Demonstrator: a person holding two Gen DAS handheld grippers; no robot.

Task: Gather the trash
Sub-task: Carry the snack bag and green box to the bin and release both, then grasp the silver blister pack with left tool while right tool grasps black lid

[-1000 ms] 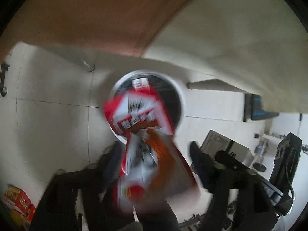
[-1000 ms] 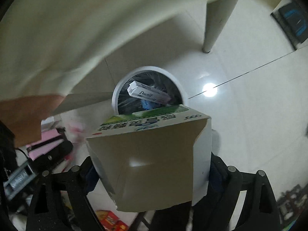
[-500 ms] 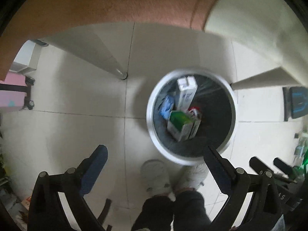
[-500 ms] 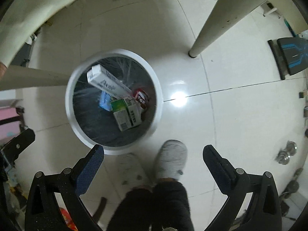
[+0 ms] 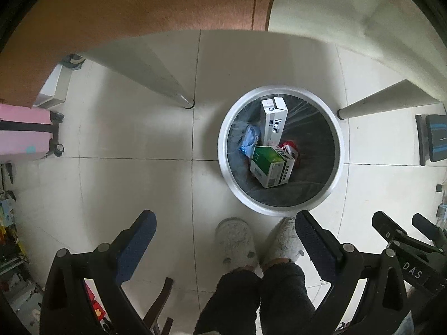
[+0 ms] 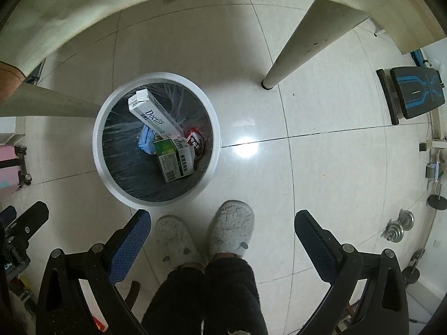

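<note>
A round white trash bin (image 5: 223, 150) with a black liner stands on the tiled floor; it also shows in the right wrist view (image 6: 99, 150). Inside lie a green and white carton (image 5: 272, 167) (image 6: 174, 157), a long white "Doctor" box (image 5: 273, 121) (image 6: 153, 115), a red snack bag (image 5: 290, 150) (image 6: 197, 141) and a blue wrapper (image 5: 248, 139) (image 6: 145, 139). My left gripper (image 5: 225, 229) is open and empty, high above the floor, near the bin. My right gripper (image 6: 222, 224) is open and empty too.
The person's two grey slippers (image 5: 236, 240) (image 6: 232, 229) stand just before the bin. Table legs (image 5: 167, 86) (image 6: 290, 53) flank it. A pink suitcase (image 5: 22, 134) is at left. A black and blue bench (image 6: 413, 95) and dumbbells (image 6: 396, 229) are at right.
A second ago my left gripper held the red snack bag and my right held the green carton above the bin. Both now lie in the bin, and both grippers are open.
</note>
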